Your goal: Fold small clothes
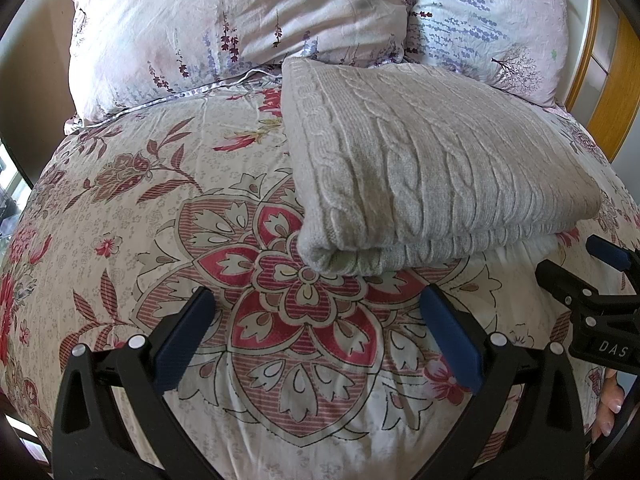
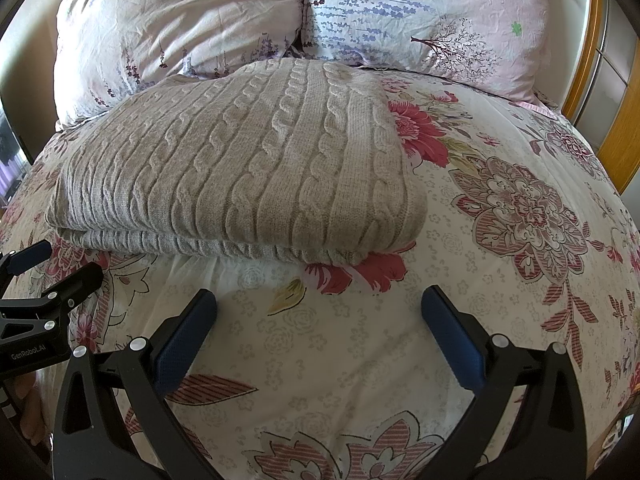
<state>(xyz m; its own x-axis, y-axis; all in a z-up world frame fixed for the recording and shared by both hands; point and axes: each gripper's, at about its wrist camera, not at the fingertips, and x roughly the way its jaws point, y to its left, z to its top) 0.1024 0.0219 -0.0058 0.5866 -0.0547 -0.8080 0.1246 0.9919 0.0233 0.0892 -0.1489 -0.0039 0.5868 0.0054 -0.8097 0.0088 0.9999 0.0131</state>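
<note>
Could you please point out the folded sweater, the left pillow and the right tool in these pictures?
sweater (image 2: 240, 160), right wrist view, on its cable-knit top face.
left pillow (image 1: 208, 28), left wrist view, on its pink middle.
right tool (image 2: 319, 332), right wrist view, midway between its open blue fingertips.

The folded cable-knit sweater (image 1: 432, 168) is a pale grey-beige all over, its raised braided cables running in rows across the top layer, with plain ribbing along the lower edge. The cotton quilt cover (image 1: 160, 208) beneath it is cream, printed with red and pink flowers, striped maroon leaves and a large red-petalled medallion outlined in black. The two soft pillows (image 2: 176, 24) are pale pink with purple lavender sprigs, thin dark trees and small green clover marks, and both grippers' finger pads (image 2: 188, 340) are dark blue on black frames.
</note>
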